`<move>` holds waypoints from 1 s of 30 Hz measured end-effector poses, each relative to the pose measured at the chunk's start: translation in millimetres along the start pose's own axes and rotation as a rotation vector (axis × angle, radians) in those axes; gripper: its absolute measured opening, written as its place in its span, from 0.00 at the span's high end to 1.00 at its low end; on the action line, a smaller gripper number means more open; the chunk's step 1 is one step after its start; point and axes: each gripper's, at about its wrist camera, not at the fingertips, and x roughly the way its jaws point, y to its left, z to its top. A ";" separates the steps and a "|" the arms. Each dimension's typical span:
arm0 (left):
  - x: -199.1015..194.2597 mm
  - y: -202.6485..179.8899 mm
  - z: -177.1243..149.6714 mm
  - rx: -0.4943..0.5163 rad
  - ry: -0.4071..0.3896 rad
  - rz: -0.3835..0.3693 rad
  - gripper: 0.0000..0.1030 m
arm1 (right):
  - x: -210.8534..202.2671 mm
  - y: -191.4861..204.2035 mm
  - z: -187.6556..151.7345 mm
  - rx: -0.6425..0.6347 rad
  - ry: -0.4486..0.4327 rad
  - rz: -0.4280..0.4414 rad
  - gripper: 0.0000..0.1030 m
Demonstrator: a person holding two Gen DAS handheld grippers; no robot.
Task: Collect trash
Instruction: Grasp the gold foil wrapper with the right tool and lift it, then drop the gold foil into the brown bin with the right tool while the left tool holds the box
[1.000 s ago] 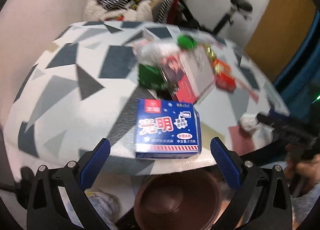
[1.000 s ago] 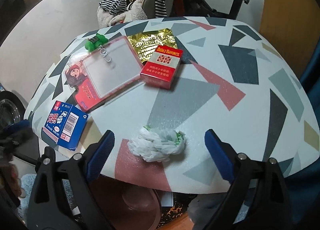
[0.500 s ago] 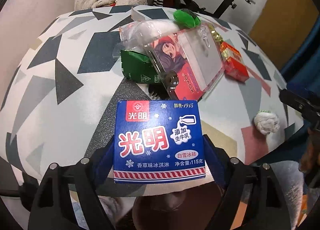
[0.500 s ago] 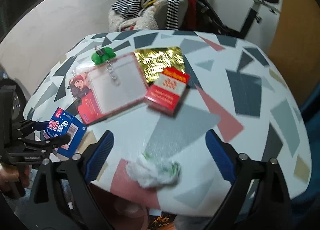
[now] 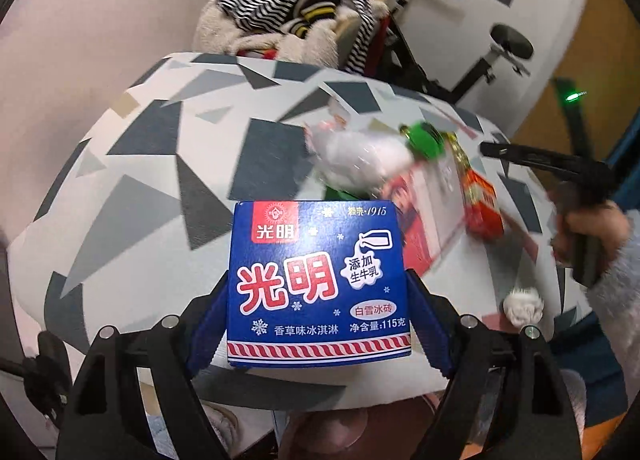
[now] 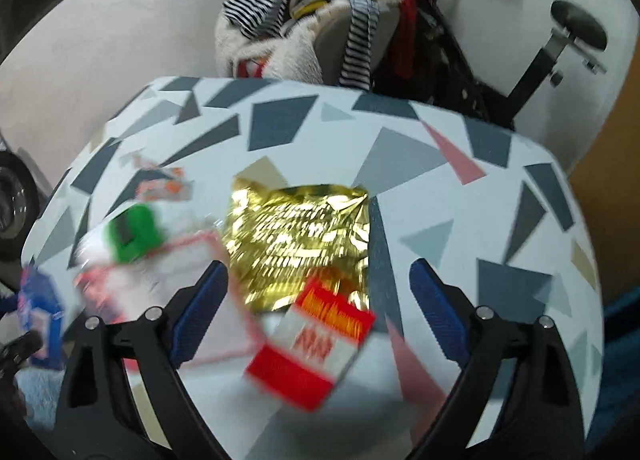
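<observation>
My left gripper is shut on a blue ice cream carton and holds it above the near edge of the patterned table. The carton also shows at the left edge of the right wrist view. My right gripper is open and empty, over a red cigarette pack and a gold foil wrapper. A crumpled white tissue lies near the table's right front edge. A clear plastic wrapper lies mid-table.
A card holder with a green clip lies left of the foil. A brown bin stands below the table's front edge. A chair piled with striped clothes and an exercise bike stand behind the table.
My left gripper closed on the blue carton and lifted it off the table. My right gripper moved forward from the tissue to over the red pack and the foil.
</observation>
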 end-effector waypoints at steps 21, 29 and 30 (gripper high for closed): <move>-12.3 17.3 4.9 -0.008 -0.055 0.007 0.23 | -28.6 -47.9 32.5 0.225 -0.118 0.043 0.94; -41.4 -1.5 -7.5 0.028 -0.084 -0.007 0.23 | -114.8 -32.2 17.7 0.122 -0.260 -0.008 0.95; -44.1 -3.4 -9.3 0.033 -0.087 -0.008 0.23 | -125.7 -27.7 11.8 0.104 -0.271 -0.011 0.95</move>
